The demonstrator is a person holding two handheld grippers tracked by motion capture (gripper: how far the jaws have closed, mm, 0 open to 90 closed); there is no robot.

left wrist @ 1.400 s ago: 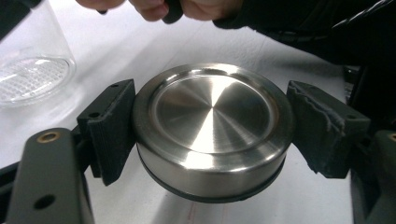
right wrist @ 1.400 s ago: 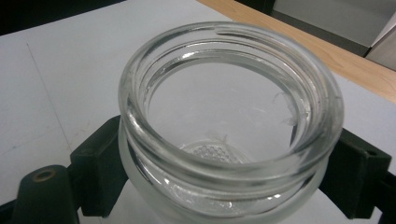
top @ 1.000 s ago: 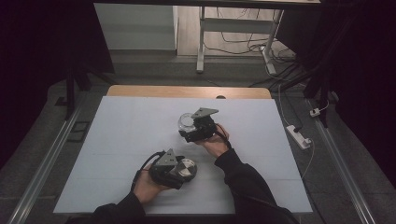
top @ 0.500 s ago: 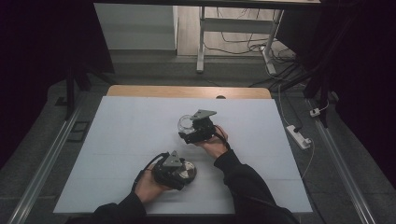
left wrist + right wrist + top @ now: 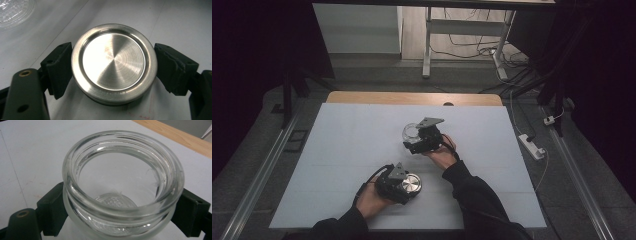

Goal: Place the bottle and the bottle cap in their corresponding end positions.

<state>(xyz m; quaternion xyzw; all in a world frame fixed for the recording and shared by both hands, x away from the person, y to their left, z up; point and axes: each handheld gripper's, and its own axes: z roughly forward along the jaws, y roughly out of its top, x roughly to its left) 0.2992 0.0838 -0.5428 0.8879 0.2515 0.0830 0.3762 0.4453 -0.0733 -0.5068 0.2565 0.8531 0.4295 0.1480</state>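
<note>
A jar (image 5: 411, 133) stands near the middle of the table (image 5: 337, 150). A lid (image 5: 410, 183) lies nearer, slightly left, well apart from it. Each sits between a gripper's jaws: the left gripper (image 5: 404, 186) at the lid, the right gripper (image 5: 414, 142) at the jar.

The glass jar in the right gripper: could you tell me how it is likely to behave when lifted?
The glass jar has thick clear walls, so it is probably rigid, fairly heavy for its size, and breakable if dropped. Its smooth, rounded sides may slip between the right gripper's pads. Squat and wide-mouthed, it looks unlikely to tip.

The white table (image 5: 337, 150) carries a metal lid (image 5: 411, 183) and glass jar (image 5: 410, 132), well apart.
</note>
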